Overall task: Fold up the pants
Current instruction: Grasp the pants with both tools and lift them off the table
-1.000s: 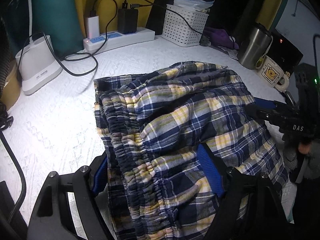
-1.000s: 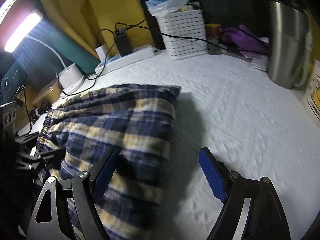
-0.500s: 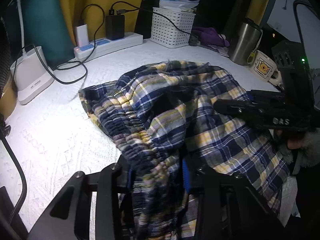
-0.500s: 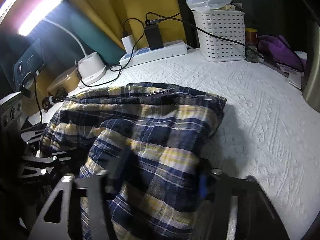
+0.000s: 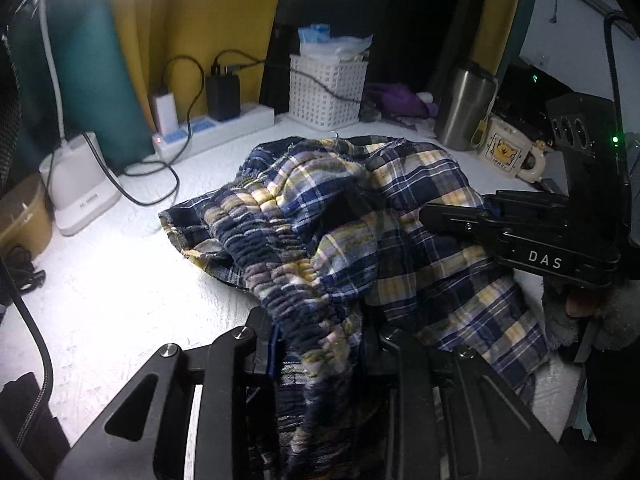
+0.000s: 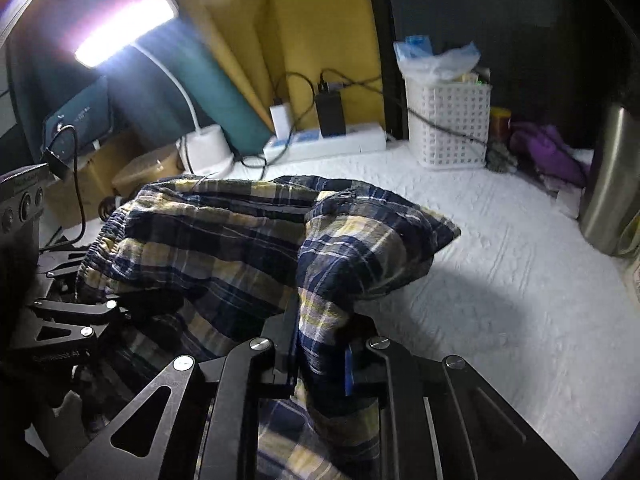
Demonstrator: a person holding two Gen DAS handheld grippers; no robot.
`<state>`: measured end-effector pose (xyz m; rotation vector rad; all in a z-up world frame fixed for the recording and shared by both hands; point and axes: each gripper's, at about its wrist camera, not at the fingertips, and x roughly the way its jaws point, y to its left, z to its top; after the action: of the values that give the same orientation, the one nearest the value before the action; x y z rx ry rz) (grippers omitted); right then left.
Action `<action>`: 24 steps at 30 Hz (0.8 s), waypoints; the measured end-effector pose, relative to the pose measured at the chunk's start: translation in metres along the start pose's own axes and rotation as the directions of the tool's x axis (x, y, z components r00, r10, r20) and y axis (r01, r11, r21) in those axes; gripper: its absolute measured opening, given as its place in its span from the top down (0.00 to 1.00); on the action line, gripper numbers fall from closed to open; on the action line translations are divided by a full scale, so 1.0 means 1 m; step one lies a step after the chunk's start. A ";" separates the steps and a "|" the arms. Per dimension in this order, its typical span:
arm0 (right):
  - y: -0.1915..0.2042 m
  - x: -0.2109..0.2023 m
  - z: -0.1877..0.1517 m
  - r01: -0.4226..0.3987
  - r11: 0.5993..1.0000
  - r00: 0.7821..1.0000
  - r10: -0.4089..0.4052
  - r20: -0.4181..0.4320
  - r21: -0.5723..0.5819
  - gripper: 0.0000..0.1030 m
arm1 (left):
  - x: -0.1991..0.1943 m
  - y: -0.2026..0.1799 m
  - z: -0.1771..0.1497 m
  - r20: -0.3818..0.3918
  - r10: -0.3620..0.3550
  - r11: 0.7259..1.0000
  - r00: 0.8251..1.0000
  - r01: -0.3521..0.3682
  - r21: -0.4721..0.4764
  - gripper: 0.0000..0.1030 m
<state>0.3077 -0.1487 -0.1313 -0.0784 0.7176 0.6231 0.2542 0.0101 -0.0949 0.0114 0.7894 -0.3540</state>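
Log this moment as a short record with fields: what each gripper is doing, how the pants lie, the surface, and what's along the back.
left gripper: shut on the elastic waistband of the plaid pants
right gripper: shut on a fold of the plaid pants
pants state: bunched, partly lifted, not yet folded flat
surface: white textured cover
back edge: power strip, white basket, steel tumbler, bear mug, lamp base

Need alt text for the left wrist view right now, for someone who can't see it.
The left hand-held gripper is shut on the elastic waistband of plaid pants bunched on a white table. The right hand-held gripper grips the fabric from the right. Behind stand a white basket, power strip and steel tumbler.
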 end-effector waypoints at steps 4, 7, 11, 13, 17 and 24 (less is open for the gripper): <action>0.005 -0.022 0.003 0.010 1.000 0.999 -0.010 0.041 -0.005 0.84 | -0.017 -0.005 0.001 0.033 0.003 1.000 0.999 -0.003 0.003 0.75; 0.009 -0.036 0.005 0.017 1.000 0.998 -0.016 0.066 -0.009 0.84 | -0.031 -0.010 0.001 0.056 0.005 1.000 0.998 -0.006 0.010 0.75; 0.017 -0.053 0.006 0.026 1.000 0.995 -0.024 0.096 -0.018 0.84 | -0.047 -0.015 0.001 0.083 0.010 1.000 0.997 -0.011 0.018 0.75; 0.020 -0.063 0.006 0.028 0.999 0.993 -0.026 0.111 -0.020 0.84 | -0.055 -0.017 0.000 0.097 0.014 1.000 0.995 -0.016 0.022 0.75; 0.029 -0.079 0.007 0.033 0.999 0.990 -0.029 0.140 -0.028 0.84 | -0.073 -0.019 -0.004 0.126 0.016 0.999 0.992 -0.020 0.025 0.75; 0.045 -0.109 0.006 0.032 0.998 0.983 -0.023 0.183 -0.046 0.84 | -0.101 -0.022 -0.009 0.168 0.017 1.000 0.986 -0.021 0.022 0.75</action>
<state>0.2228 -0.1657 -0.0514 -0.0755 0.5231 0.6128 0.1755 0.0218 -0.0276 0.0114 0.6176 -0.3417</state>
